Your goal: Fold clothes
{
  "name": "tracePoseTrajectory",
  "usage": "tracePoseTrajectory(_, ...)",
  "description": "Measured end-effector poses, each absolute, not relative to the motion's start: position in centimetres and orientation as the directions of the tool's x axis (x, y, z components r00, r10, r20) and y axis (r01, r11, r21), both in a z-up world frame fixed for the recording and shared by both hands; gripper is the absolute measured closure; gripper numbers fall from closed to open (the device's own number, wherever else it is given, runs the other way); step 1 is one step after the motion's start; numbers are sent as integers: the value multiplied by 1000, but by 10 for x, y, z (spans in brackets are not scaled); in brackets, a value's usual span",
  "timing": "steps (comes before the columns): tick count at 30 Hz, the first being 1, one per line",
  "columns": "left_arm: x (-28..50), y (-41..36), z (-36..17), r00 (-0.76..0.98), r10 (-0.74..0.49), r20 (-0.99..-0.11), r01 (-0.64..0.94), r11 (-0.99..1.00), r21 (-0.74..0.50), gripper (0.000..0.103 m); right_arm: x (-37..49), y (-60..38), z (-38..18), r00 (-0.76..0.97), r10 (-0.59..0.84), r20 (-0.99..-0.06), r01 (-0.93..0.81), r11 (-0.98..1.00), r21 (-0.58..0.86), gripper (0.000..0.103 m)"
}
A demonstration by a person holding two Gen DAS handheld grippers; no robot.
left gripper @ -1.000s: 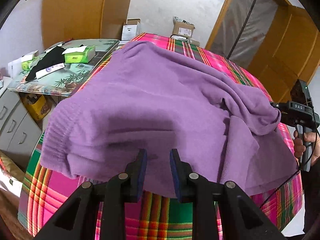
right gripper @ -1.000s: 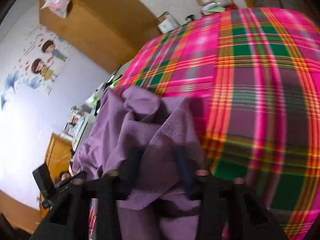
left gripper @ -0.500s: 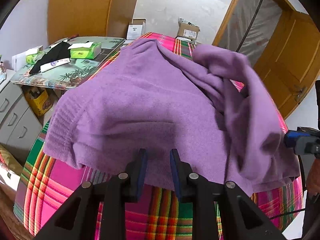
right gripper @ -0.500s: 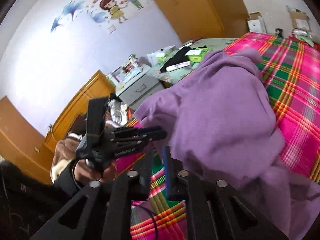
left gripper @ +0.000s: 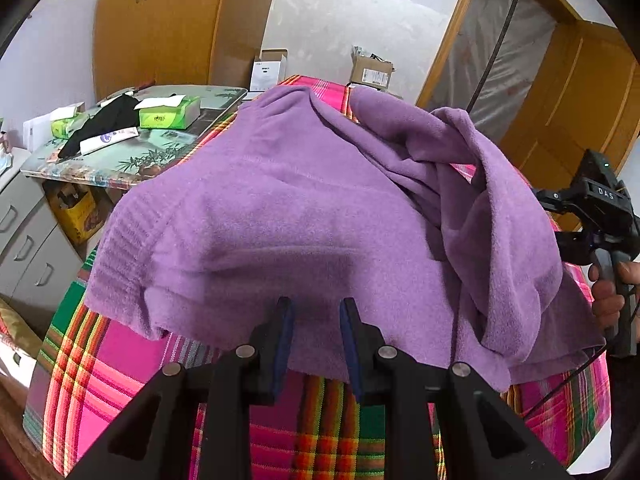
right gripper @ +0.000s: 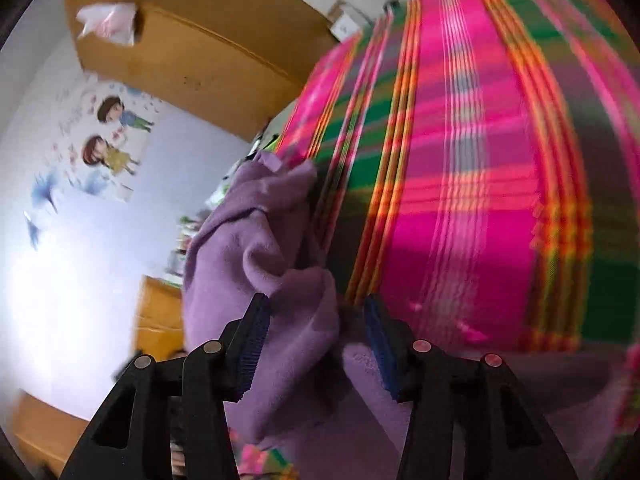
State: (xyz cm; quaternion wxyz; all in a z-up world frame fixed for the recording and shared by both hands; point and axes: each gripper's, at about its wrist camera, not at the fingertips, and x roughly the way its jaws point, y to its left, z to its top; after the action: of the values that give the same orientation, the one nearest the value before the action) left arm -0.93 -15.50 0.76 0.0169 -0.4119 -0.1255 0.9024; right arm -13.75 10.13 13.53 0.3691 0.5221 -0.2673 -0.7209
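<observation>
Since half a second ago my right gripper (right gripper: 314,332) has swung back toward the plaid cloth (right gripper: 460,200), and its jaws have just been opening; now they stand wide, with a fold of the purple sweater (right gripper: 260,248) loose between them, not pressed. My left gripper (left gripper: 314,322) has jaws only a little apart; whether they pinch the sweater's near edge I cannot tell, because the fabric covers the tips. The right wrist view is blurred, so the far part of the cloth is hard to read. The sweater (left gripper: 304,216) lies on the plaid cloth, soft and fleecy, with a ribbed hem at its left and a bunched ridge at its right. Beyond the sweater's left side, a green tissue box (left gripper: 170,114) sits on a side table (left gripper: 132,160).
</observation>
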Motion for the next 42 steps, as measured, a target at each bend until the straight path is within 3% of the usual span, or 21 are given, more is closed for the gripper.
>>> tracePoseTrajectory(1,-10,-154,7,-663,128,-737,72,-970,-234,78,-138,98,135,-171,-820,-546,260,-572,778,54)
tracePoseTrajectory(4,-12,-152,7,-666,118,-737,71,-973,-219,78,-139,92,144,-182,-827,-533,320,-562,763,95)
tracePoseTrajectory(8,-13,-152,7,-666,117,-736,66,-974,-215,77,-133,91,162,-237,-817,-526,393,-576,717,97)
tracePoseTrajectory(15,-12,-148,6,-668,97,-738,60,-981,-184,77,-130,133,192,-379,-792,-479,413,-608,678,98)
tracePoseTrajectory(20,-13,-148,5,-669,90,-738,57,-983,-172,77,-128,199,223,-556,-698,-451,347,-688,637,98)
tracePoseTrajectory(27,-13,-145,5,-671,81,-737,57,-985,-160,77,-115,306,276,-850,-354,-391,132,-860,493,100)
tracePoseTrajectory(28,-12,-145,5,-671,79,-737,57,-986,-158,77,-115,314,278,-867,-299,-400,92,-883,460,100)
tracePoseTrajectory(33,-12,-143,5,-671,71,-738,58,-987,-148,77,-126,334,236,-779,-306,-547,11,-879,477,89)
tracePoseTrajectory(35,-12,-142,5,-671,66,-739,57,-989,-139,77,-127,328,214,-729,-335,-597,22,-883,469,68)
tracePoseTrajectory(36,-12,-142,5,-670,62,-740,55,-989,-134,77,-129,324,207,-717,-340,-609,26,-886,463,65)
tracePoseTrajectory(42,-12,-139,5,-669,48,-742,54,-992,-113,75,-161,292,182,-649,-335,-683,59,-917,394,64)
